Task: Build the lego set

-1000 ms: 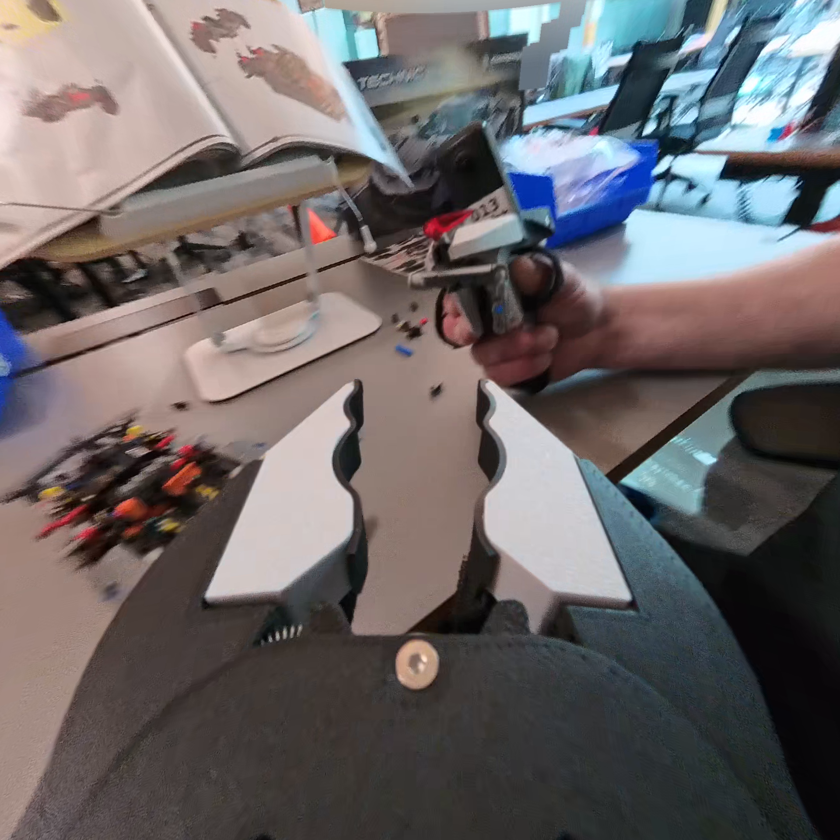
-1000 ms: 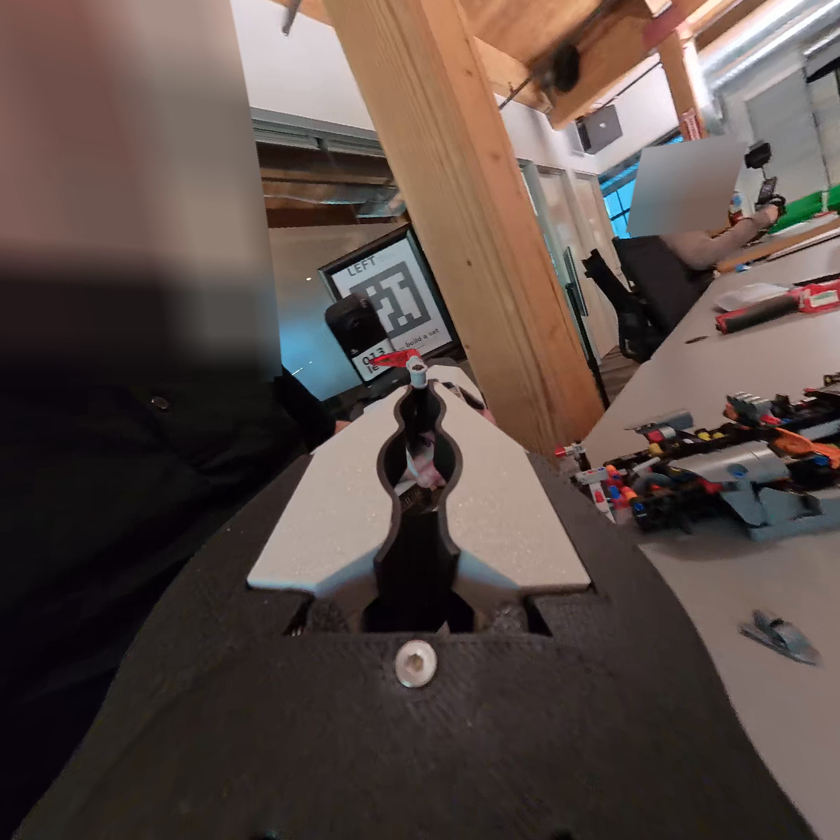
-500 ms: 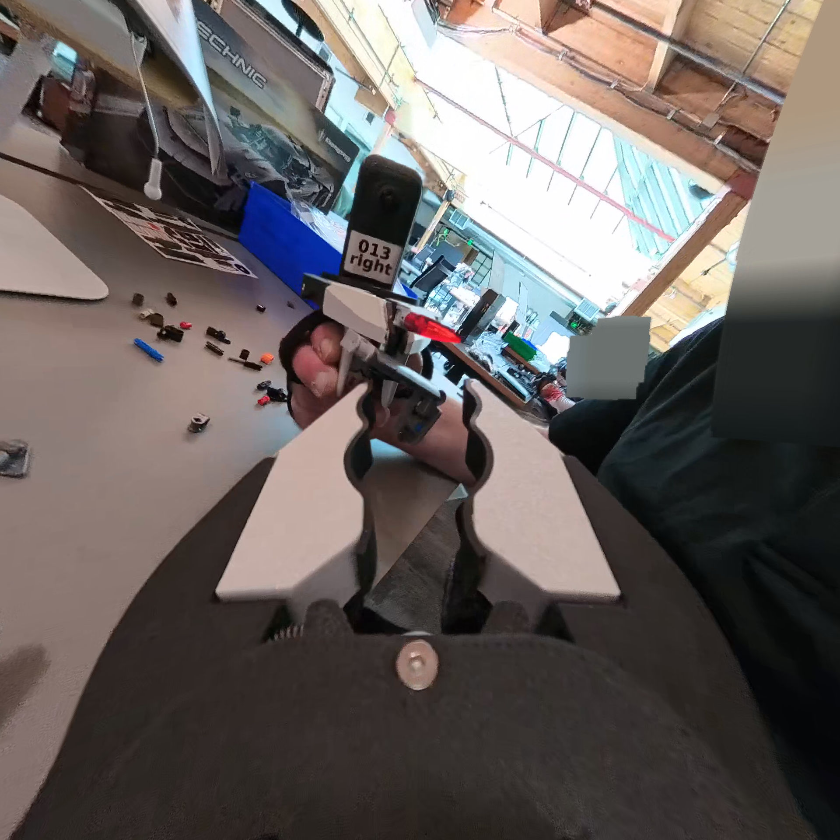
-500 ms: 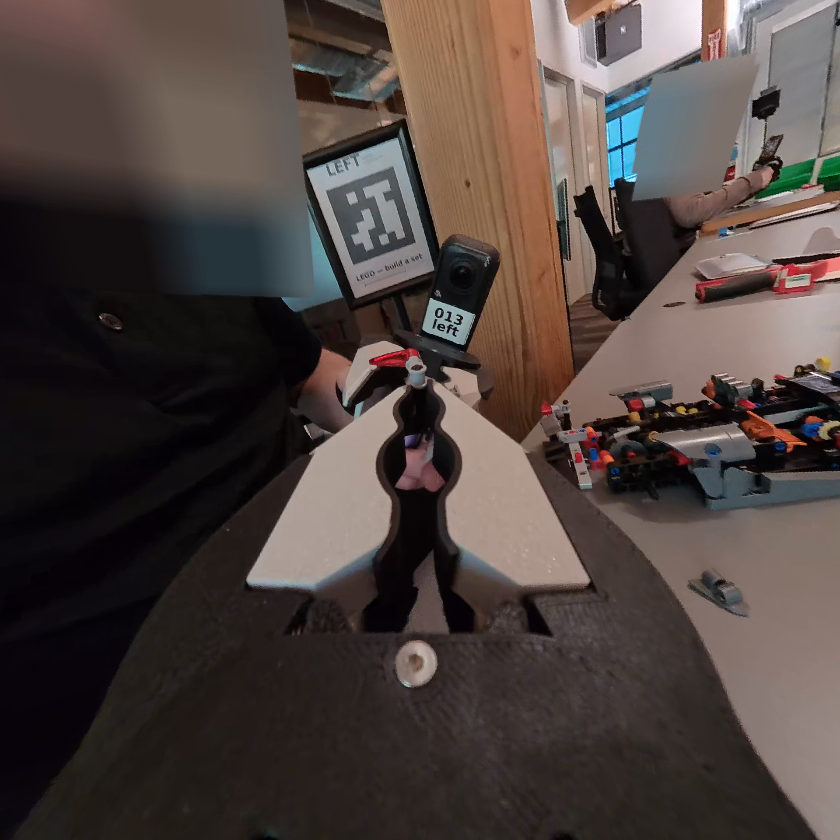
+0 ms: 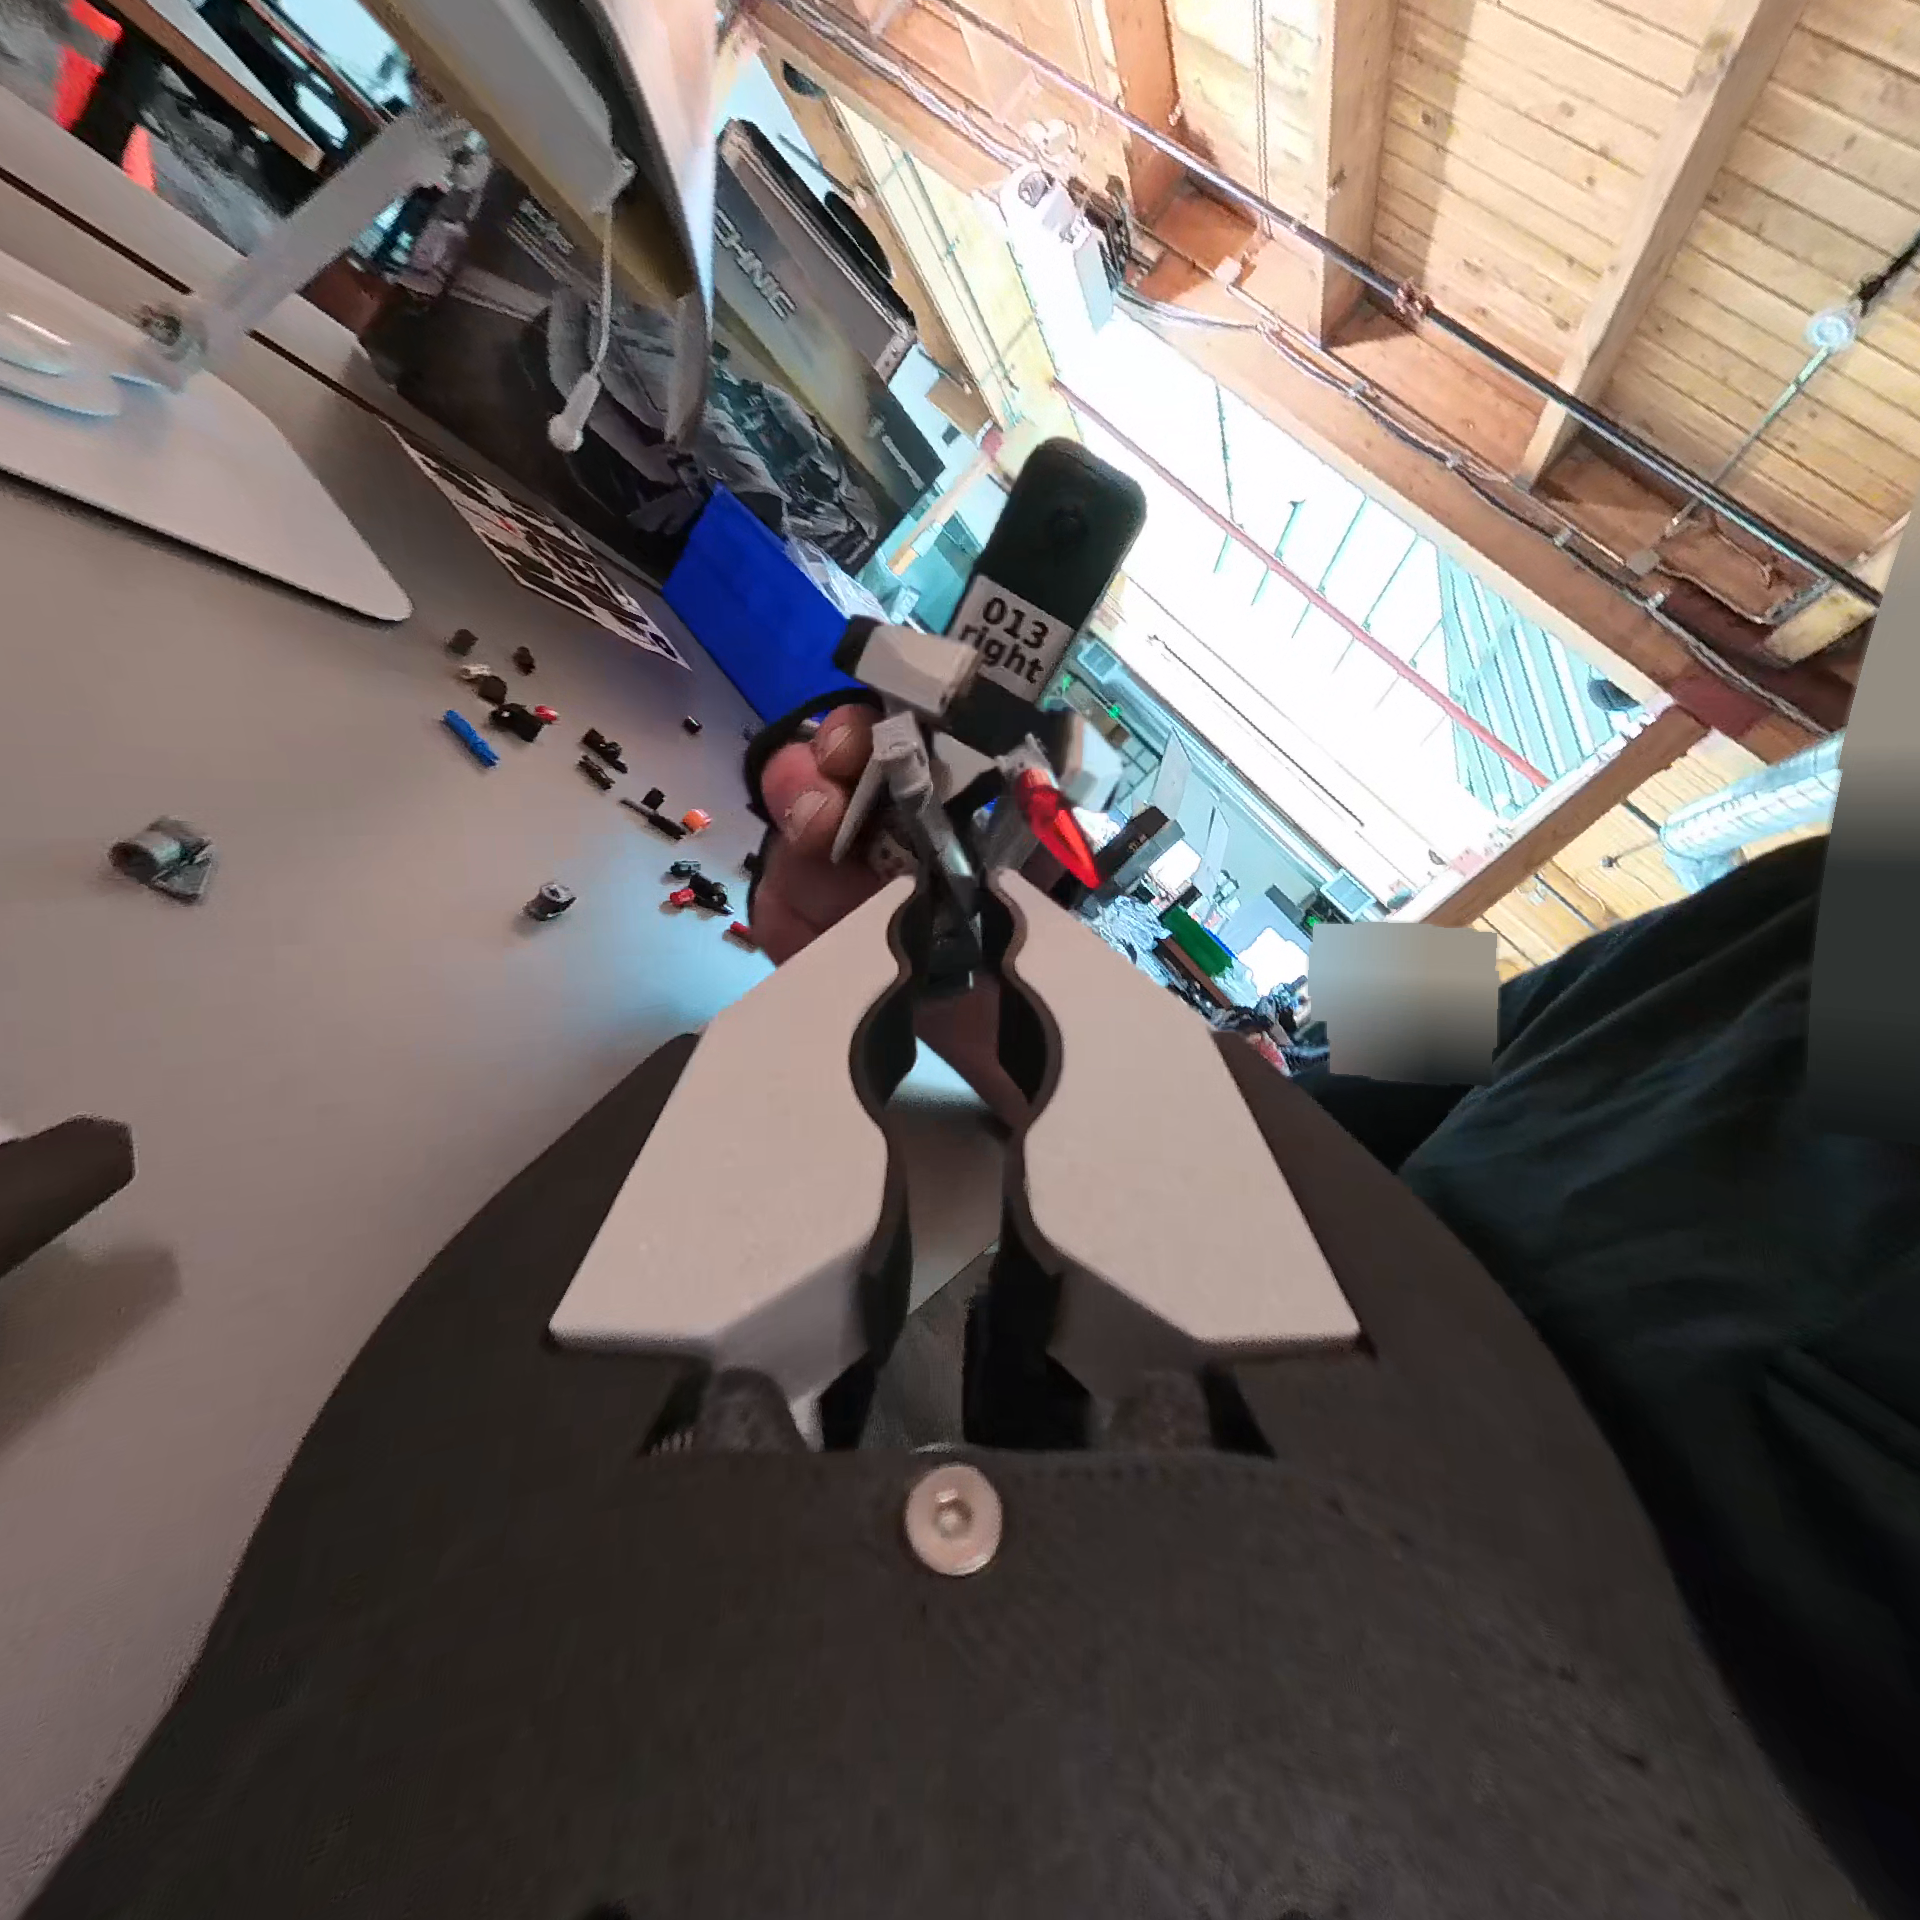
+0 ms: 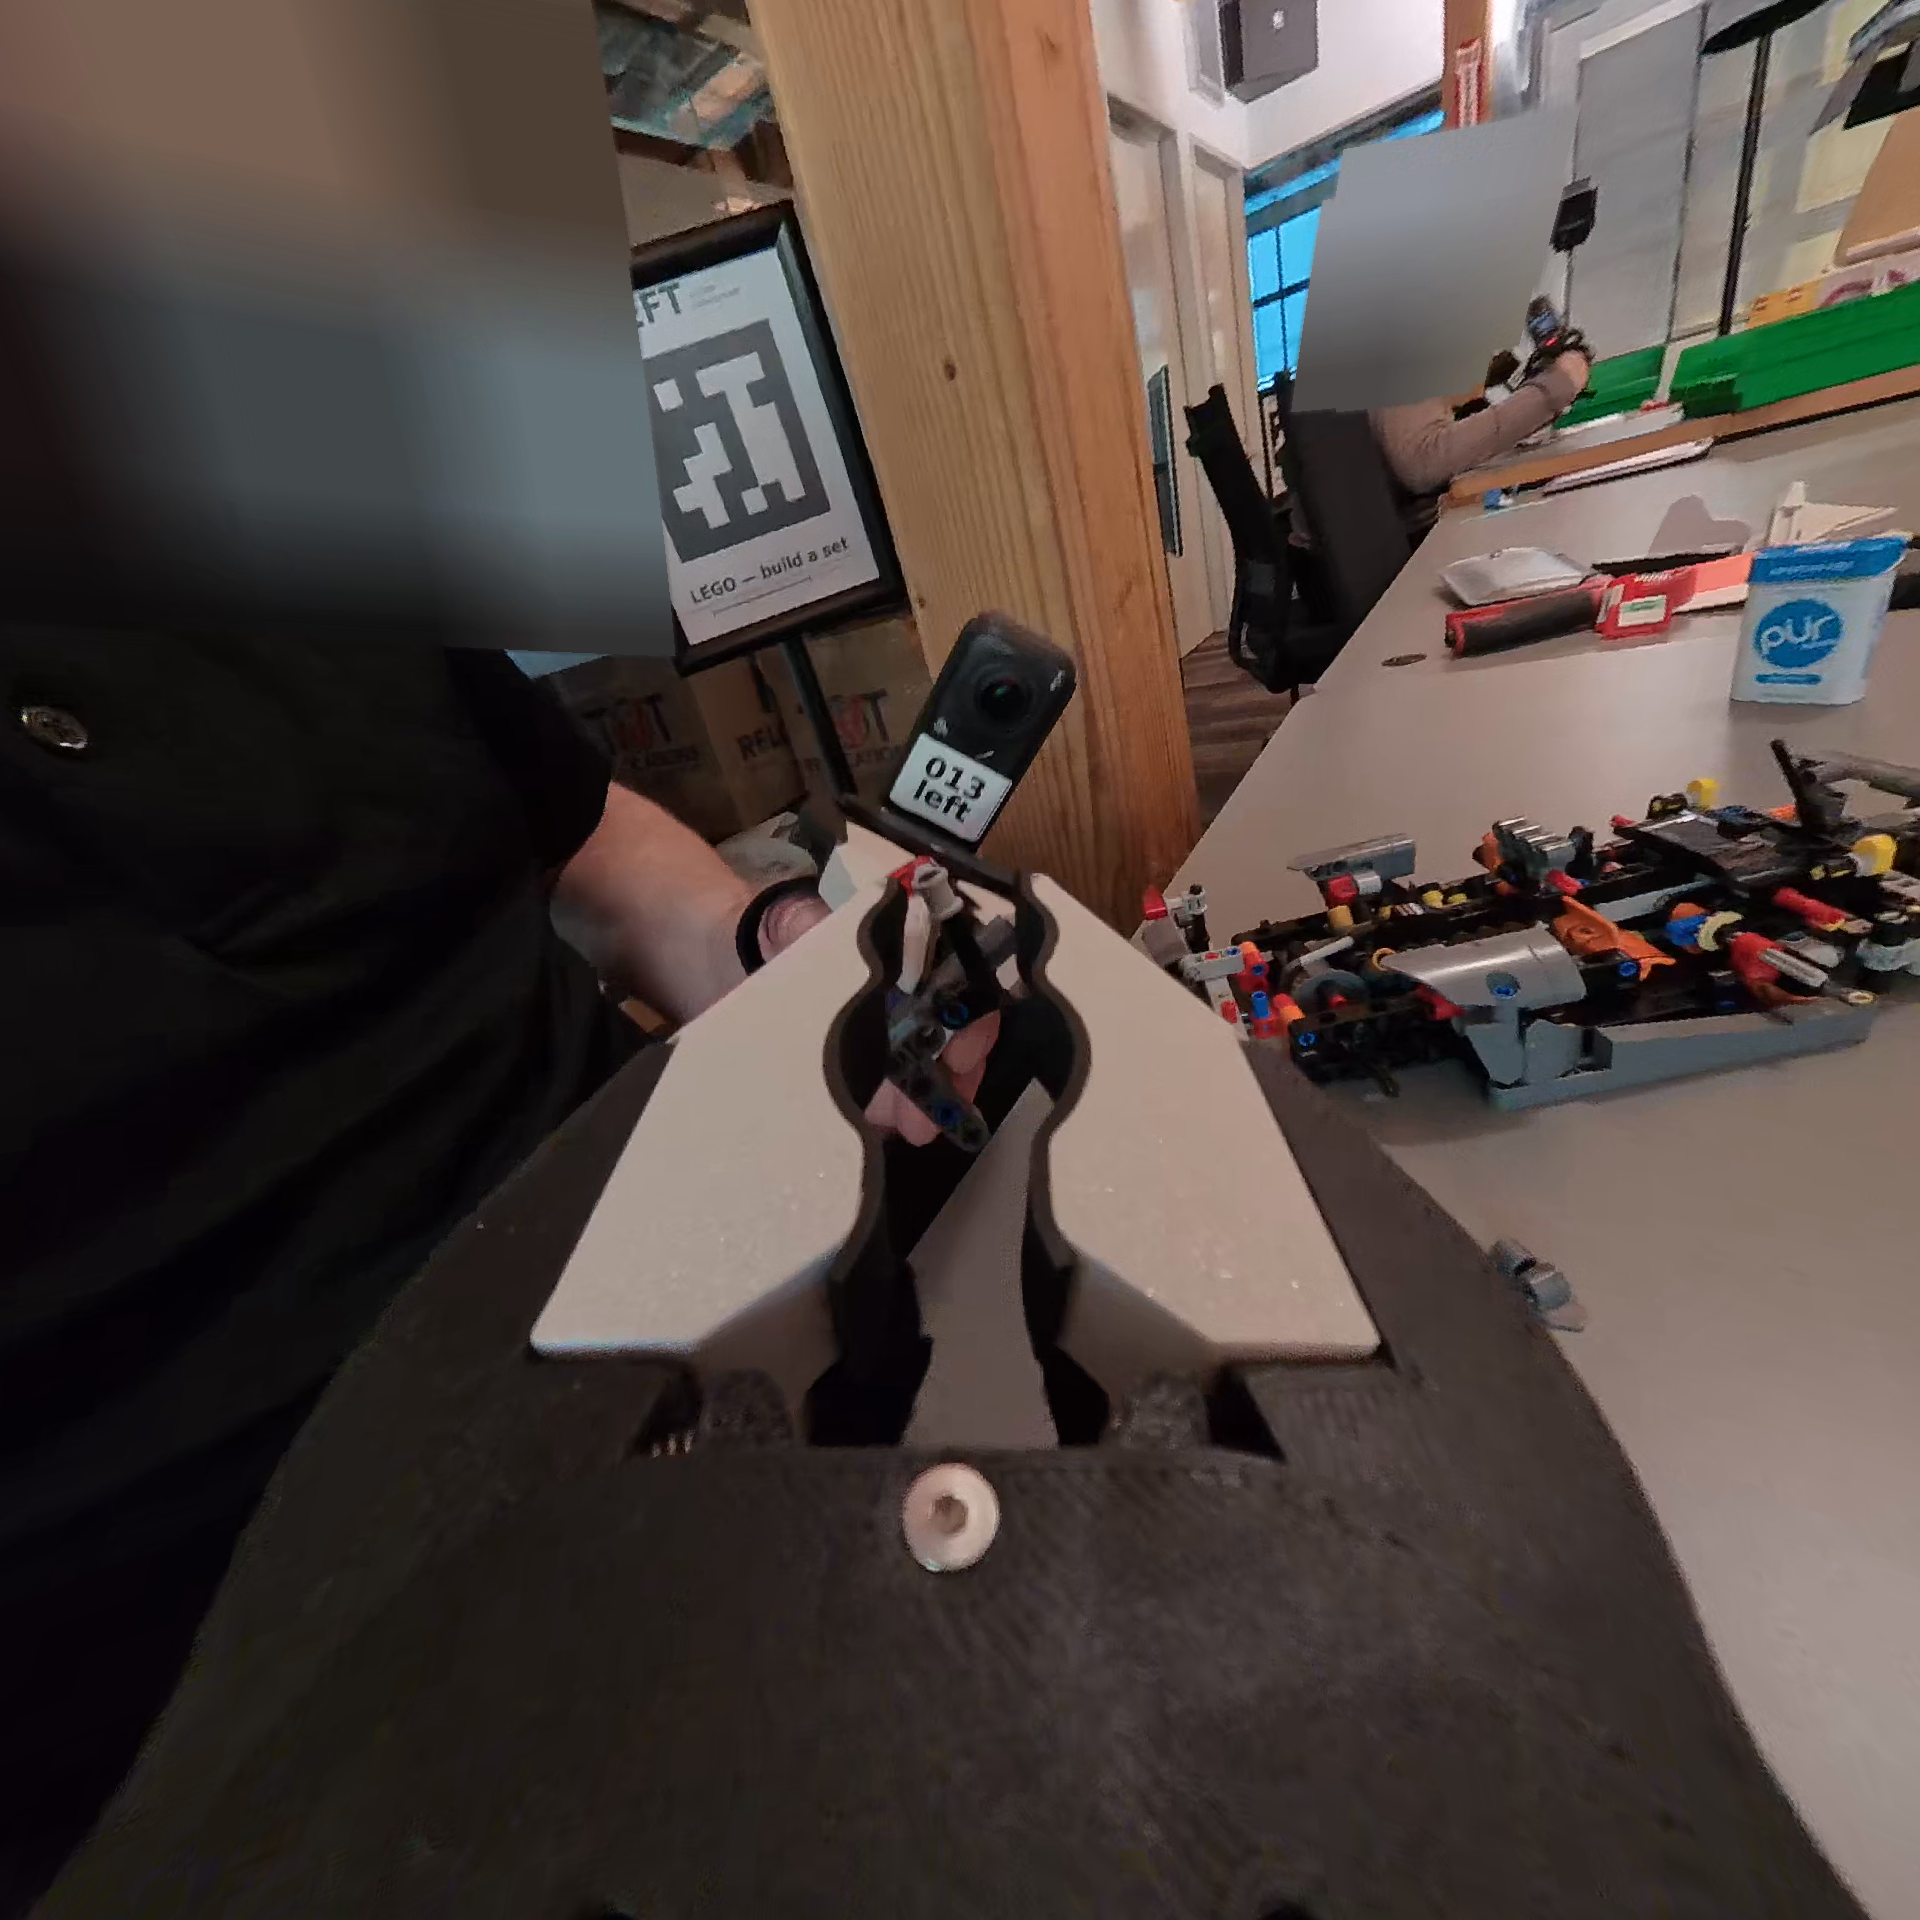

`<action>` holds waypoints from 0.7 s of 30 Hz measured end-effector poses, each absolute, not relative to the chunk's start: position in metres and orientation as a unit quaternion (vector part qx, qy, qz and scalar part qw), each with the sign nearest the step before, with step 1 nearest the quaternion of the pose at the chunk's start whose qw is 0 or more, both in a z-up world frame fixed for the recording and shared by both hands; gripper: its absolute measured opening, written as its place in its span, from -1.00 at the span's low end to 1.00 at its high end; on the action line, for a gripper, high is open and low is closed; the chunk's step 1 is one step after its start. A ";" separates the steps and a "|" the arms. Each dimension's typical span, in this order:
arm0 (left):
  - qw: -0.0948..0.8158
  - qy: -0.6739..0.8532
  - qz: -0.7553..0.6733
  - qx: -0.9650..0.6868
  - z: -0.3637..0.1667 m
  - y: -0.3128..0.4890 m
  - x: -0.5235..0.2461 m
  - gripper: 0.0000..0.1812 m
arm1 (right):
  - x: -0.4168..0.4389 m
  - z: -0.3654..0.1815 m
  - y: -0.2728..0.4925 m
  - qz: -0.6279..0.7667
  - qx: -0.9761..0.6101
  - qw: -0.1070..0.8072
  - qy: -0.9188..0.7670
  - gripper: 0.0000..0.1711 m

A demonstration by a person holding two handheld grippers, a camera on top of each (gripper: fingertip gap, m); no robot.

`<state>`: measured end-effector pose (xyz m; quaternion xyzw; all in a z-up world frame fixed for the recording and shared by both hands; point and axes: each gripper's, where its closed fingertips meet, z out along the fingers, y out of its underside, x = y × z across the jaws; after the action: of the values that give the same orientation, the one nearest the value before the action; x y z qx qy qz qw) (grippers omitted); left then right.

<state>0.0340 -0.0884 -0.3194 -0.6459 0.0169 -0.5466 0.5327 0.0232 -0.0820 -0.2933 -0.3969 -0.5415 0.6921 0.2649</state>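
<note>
Grey table [image 6: 1558, 1195] runs off to my right, w/ the big half-built lego chassis [image 6: 1558, 966] lying on it, well apart from my grippers. Loose small lego bits [image 5: 582, 758] scattered on the table by the blue bin [image 5: 738, 613]. Both grippers raised off the table, facing each other. My right gripper [image 6: 956, 914] is nearly closed around a small sub-assembly [image 6: 935, 1008] w/ grey, black & red parts. My left gripper [image 5: 956, 894] meets the same piece, tips narrowed on it; can't tell if it really clamps.
</note>
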 end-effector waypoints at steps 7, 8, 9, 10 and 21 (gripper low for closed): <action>0.561 -0.053 -0.527 -0.636 -0.325 -0.083 0.011 -0.94 | 0.017 -0.299 -0.073 0.643 -0.425 0.312 -0.555 -0.62; 0.571 -0.062 -0.521 -0.632 -0.324 -0.082 0.005 -0.94 | 0.015 -0.304 -0.075 0.629 -0.428 0.317 -0.566 -0.62; 0.581 -0.071 -0.518 -0.623 -0.322 -0.081 0.000 -0.95 | 0.013 -0.310 -0.077 0.609 -0.432 0.323 -0.581 -0.59; 0.588 -0.083 -0.512 -0.621 -0.322 -0.080 -0.005 -0.94 | 0.009 -0.316 -0.078 0.585 -0.437 0.336 -0.595 -0.56; 0.594 -0.113 -0.511 -0.611 -0.324 -0.062 -0.002 -0.94 | -0.013 -0.342 -0.067 0.411 -0.498 0.444 -0.621 -0.49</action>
<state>-0.0025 -0.0622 -0.3240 -0.6111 -0.1129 -0.5112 0.5937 -0.0131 -0.0670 -0.3415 -0.4978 -0.6213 0.4113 0.4438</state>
